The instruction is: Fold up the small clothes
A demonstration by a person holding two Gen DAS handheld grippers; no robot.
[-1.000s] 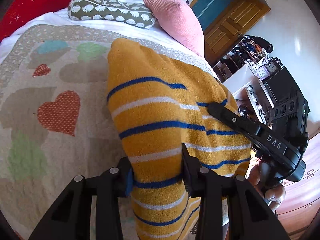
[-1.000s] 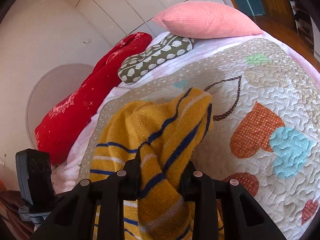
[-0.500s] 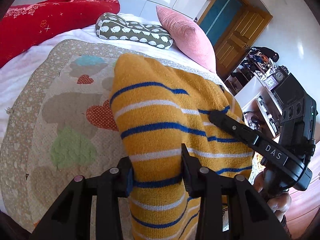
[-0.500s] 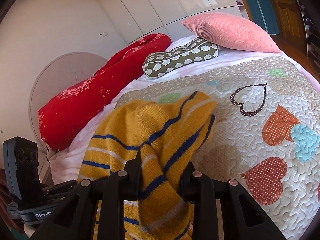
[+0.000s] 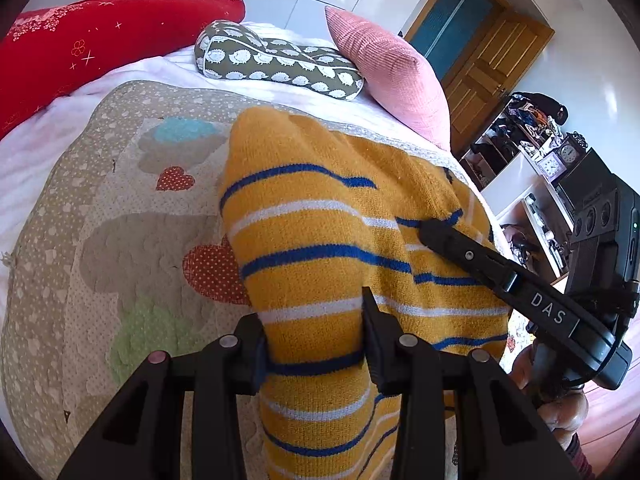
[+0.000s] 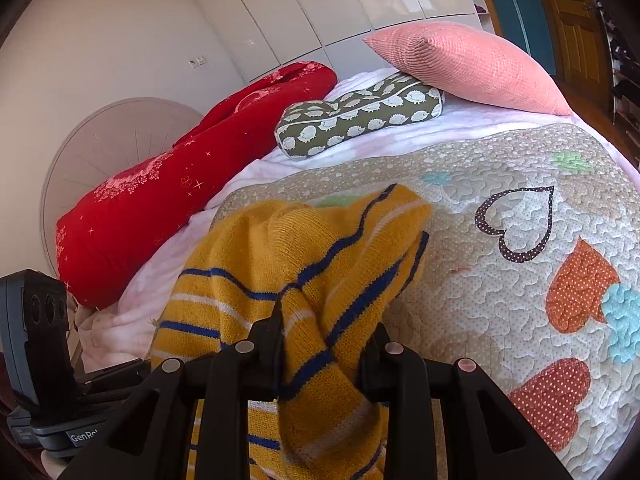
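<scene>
A small mustard-yellow knit sweater [image 5: 320, 232] with blue and white stripes hangs bunched over the heart-patterned quilt [image 5: 120, 240]. My left gripper [image 5: 314, 344] is shut on a thick fold of it at the bottom of the left wrist view. In the same view the right gripper's black finger [image 5: 472, 258] lies against the sweater's right side. In the right wrist view the sweater [image 6: 280, 264] drapes to the left, and my right gripper [image 6: 324, 356] is shut on its gathered edge. The left gripper's body [image 6: 40, 344] shows at the lower left there.
At the bed's head lie a red bolster [image 5: 100, 36], an olive hedgehog-print pillow [image 5: 276, 64] and a pink cushion [image 5: 392, 76]. A wooden door [image 5: 488, 60] and cluttered white shelves [image 5: 532, 168] stand off the right side. A person's hand [image 5: 560, 412] holds the right gripper.
Both grippers have drawn back from the bed's head with the sweater still gripped; more of the quilt, bolster and pillows now shows. The grips have not altered.
</scene>
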